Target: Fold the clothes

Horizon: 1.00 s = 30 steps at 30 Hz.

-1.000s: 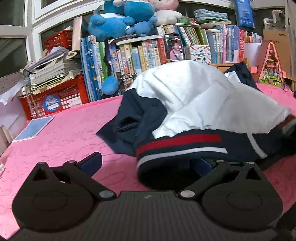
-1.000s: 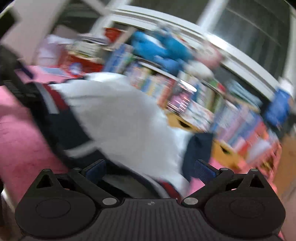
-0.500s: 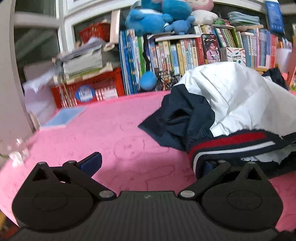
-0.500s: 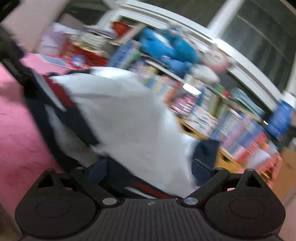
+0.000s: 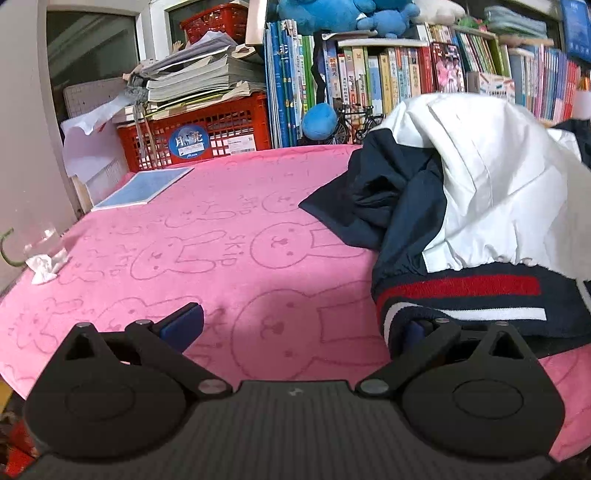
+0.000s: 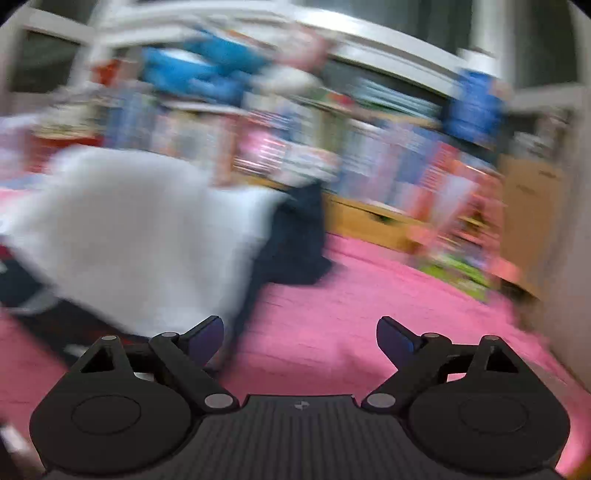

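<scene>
A crumpled jacket (image 5: 480, 177), white and navy with a red and white striped hem (image 5: 461, 295), lies on the pink rabbit-print tablecloth (image 5: 236, 236) at the right. My left gripper (image 5: 299, 325) is open wide. Its right finger (image 5: 415, 330) is tucked under the hem, and its left finger (image 5: 183, 321) is over bare cloth. The right wrist view is blurred. There the jacket (image 6: 122, 236) lies to the left. My right gripper (image 6: 299, 332) is open with its jaws closing. Only pink cloth shows between them, and its left finger (image 6: 207, 336) is beside the jacket's edge.
A red crate (image 5: 195, 133) stacked with papers, a bookshelf (image 5: 406, 70) and blue plush toys (image 5: 332, 14) line the table's far side. A blue pad (image 5: 144, 188) lies at the far left. A crumpled tissue (image 5: 42, 264) sits by the left edge. A wooden cabinet (image 6: 373, 221) stands behind.
The right gripper swung right off the jacket; cloth that lay between its jaws is now left of them. The left view shifted left, leaving the hem only over its right finger.
</scene>
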Each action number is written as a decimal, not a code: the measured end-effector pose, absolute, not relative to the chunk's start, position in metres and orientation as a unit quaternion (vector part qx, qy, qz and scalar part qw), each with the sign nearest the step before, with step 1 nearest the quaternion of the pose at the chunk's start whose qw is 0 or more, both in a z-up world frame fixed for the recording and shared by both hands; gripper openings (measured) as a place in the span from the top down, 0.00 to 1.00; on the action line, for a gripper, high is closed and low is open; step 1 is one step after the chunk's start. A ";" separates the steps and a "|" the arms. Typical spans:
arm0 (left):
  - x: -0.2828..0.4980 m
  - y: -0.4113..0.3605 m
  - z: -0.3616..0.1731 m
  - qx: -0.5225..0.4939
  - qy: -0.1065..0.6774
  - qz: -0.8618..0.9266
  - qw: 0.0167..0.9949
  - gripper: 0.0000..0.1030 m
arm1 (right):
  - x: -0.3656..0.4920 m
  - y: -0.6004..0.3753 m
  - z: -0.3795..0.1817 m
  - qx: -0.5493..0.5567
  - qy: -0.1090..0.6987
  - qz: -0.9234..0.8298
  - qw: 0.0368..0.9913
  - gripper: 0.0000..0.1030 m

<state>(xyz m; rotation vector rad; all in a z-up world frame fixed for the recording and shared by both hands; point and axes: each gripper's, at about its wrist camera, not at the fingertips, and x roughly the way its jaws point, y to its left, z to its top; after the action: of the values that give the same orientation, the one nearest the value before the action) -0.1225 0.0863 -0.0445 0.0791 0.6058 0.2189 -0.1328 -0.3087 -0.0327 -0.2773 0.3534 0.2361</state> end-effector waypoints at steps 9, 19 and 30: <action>-0.122 0.093 -0.049 0.011 0.311 0.108 0.944 0.00 | -0.143 -0.183 -0.048 -0.194 0.166 0.311 0.915 0.06; -0.124 0.100 -0.055 -0.024 0.305 0.100 0.947 0.00 | -0.094 -0.241 -0.049 -0.111 0.271 0.215 0.932 0.43; -0.126 0.101 -0.057 -0.034 0.300 0.097 0.948 0.00 | -0.103 -0.289 -0.038 -0.092 0.281 0.113 0.949 0.32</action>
<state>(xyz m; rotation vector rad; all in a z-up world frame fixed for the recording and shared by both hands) -0.1257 0.1006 -0.0571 -0.0701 0.6116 0.1974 -0.1027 -0.2888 -0.0383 -0.1863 0.5722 0.2300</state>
